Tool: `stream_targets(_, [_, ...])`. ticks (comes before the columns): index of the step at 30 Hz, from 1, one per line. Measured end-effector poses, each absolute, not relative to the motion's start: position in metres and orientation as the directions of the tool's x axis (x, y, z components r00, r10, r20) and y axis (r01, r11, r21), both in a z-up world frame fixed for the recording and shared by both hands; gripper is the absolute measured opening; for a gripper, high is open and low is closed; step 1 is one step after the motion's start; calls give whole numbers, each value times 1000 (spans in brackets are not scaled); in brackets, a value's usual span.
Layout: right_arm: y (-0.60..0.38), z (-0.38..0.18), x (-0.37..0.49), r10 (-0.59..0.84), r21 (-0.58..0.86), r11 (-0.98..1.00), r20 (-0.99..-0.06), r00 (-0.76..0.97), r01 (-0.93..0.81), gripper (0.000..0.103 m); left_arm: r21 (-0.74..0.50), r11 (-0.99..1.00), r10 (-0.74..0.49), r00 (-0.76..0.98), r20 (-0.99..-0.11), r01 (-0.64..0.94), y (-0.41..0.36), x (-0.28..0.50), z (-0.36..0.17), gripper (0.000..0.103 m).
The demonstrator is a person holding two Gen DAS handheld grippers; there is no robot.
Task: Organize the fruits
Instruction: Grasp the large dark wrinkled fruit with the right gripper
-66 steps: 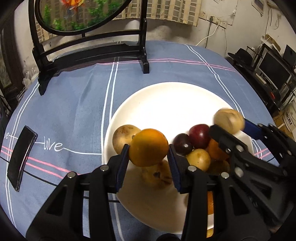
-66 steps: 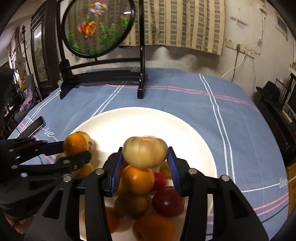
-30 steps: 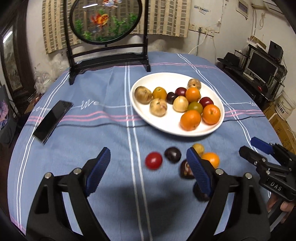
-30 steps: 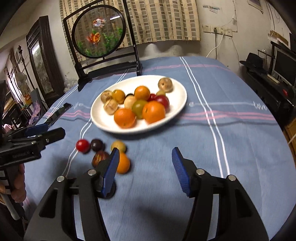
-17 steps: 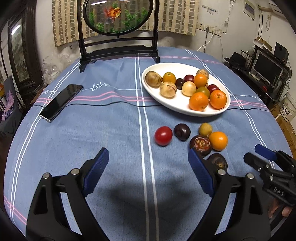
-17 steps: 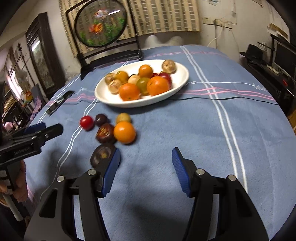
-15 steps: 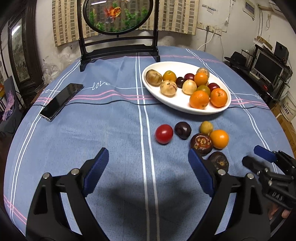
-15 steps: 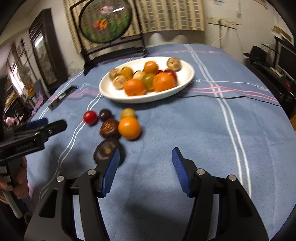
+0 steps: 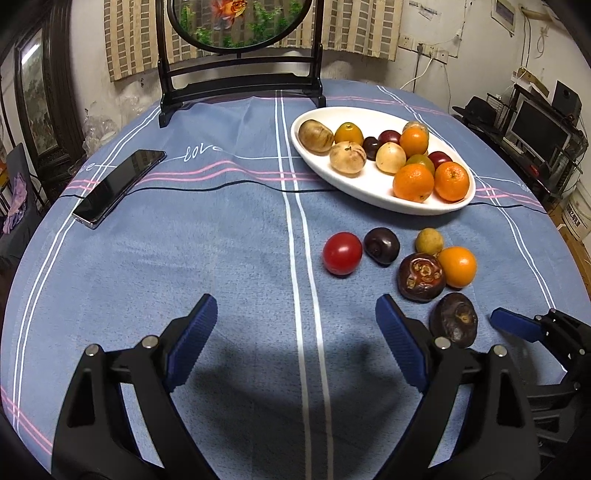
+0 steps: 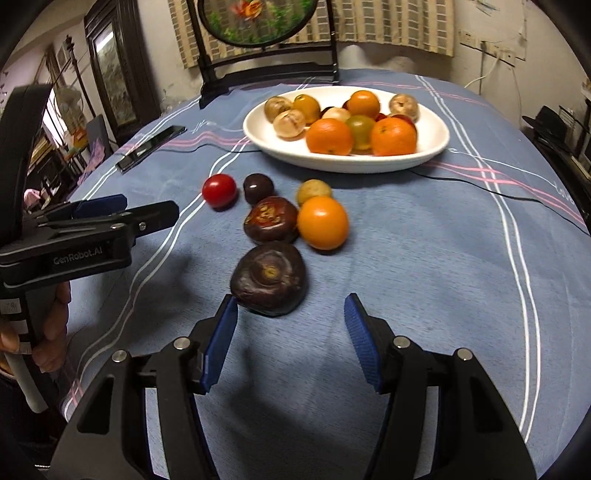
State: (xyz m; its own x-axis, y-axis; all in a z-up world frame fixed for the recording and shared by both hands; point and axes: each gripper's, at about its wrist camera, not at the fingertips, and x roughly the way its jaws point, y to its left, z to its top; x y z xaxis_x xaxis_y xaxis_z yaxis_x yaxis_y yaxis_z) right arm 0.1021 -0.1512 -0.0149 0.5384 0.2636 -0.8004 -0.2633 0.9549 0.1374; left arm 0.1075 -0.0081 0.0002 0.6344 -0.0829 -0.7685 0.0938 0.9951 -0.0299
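Just beyond the right hand-held gripper [image 10: 290, 338] lies a dark fruit [image 10: 269, 277]

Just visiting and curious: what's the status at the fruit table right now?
Both hand-held grippers open, empty: left, right. Six loose fruits on the cloth, nearest dark one just ahead of right. Plate part filled. Nothing blocking.

We note blue tablecloth [image 9: 221, 240] with white and pink stripes covering tabletop. Black phone [image 9: 118, 186] flat near left edge. Thin black cable [image 9: 221, 187] across cloth. Dark-framed round goldfish panel [image 9: 240, 22] upright at far edge. We record monitor [image 9: 535, 133] off right edge.
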Motion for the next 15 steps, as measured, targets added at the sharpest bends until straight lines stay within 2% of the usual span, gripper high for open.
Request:
stream_targets(11, [-124, -23, 128, 184, 46, 961, -843, 505, -273, 61, -21, 996, -70, 624, -779, 85, -2, 117, -4, 90])
stream_targets(14, [-121, -22, 128, 180, 30, 958, -836, 519, -284, 46, -5, 995, -65, 622, -781, 97, -5, 123, -4, 90])
stream_targets(15, [-121, -22, 128, 182, 28, 957, -834, 522, -290, 46, 2, 995, -62, 619, -783, 102, -6, 125, -5, 90])
